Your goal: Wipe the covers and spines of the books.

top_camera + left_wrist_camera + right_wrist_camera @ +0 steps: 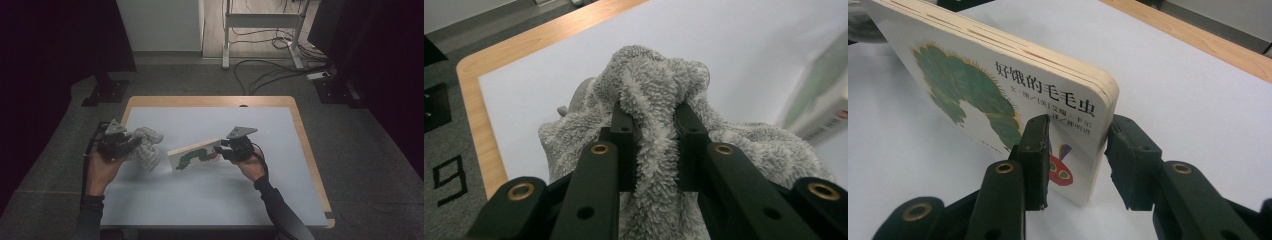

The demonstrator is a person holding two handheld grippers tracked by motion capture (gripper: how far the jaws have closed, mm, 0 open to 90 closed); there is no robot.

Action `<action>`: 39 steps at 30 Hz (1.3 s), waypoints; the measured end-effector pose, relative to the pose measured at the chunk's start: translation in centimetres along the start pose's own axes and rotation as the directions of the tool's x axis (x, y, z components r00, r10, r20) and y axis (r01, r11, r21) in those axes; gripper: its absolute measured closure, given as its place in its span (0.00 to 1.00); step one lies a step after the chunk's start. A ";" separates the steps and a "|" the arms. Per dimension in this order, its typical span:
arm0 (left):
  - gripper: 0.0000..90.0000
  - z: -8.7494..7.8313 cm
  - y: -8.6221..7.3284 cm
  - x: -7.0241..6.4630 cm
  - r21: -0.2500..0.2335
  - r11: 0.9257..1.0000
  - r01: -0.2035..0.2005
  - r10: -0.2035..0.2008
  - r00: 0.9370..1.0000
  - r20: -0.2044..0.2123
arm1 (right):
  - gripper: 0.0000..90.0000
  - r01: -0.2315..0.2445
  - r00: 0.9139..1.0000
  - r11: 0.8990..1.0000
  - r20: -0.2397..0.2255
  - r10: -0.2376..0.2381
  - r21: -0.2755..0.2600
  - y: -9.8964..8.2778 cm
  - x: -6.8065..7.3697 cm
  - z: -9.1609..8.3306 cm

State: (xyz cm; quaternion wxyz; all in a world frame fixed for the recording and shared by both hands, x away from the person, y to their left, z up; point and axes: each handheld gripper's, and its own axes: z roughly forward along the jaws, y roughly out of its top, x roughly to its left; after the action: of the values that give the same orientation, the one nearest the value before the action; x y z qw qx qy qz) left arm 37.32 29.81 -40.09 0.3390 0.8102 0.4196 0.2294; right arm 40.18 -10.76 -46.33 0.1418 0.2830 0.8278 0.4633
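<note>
Left gripper [131, 142] clamps grey towel [148, 148], just left of board book [196, 153]. Right gripper [220, 148] pinches book's right end; long axis runs toward towel.

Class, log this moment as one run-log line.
left tongs: shut on grey towel | right tongs: shut on board book | table: white

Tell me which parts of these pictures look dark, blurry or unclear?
High view: room edges sink into darkness; the pale grey table top is lit. Left gripper view: fluffy grey towel sharp, the book at the right edge blurred. Right gripper view: white caterpillar board book crisp, background soft.
</note>
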 end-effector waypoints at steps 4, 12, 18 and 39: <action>0.84 1.1 0.0 0.6 0.003 1.000 0.012 -0.012 1.000 -0.001 | 0.67 0.000 1.000 1.000 0.002 0.000 0.001 0.0 0.0 0.0; 0.83 3.7 -0.4 1.1 0.029 0.999 0.038 -0.037 0.999 -0.002 | 0.67 -0.003 1.000 1.000 0.001 0.003 0.000 0.0 0.0 0.0; 0.82 5.7 -1.4 1.4 0.054 0.997 0.054 -0.054 0.999 -0.010 | 0.67 -0.005 1.000 1.000 -0.005 0.005 -0.002 -0.1 0.0 -0.1; 0.35 4.1 -1.8 1.8 0.042 0.994 0.100 -0.101 0.994 0.032 | 0.66 -0.010 1.000 1.000 -0.010 0.010 0.001 0.0 -0.1 0.0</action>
State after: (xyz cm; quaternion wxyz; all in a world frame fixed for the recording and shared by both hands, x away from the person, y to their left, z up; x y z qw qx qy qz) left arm 40.02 30.63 -44.01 0.3408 0.7984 0.4587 0.1897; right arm 40.22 -10.82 -46.31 0.1352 0.2850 0.8273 0.4649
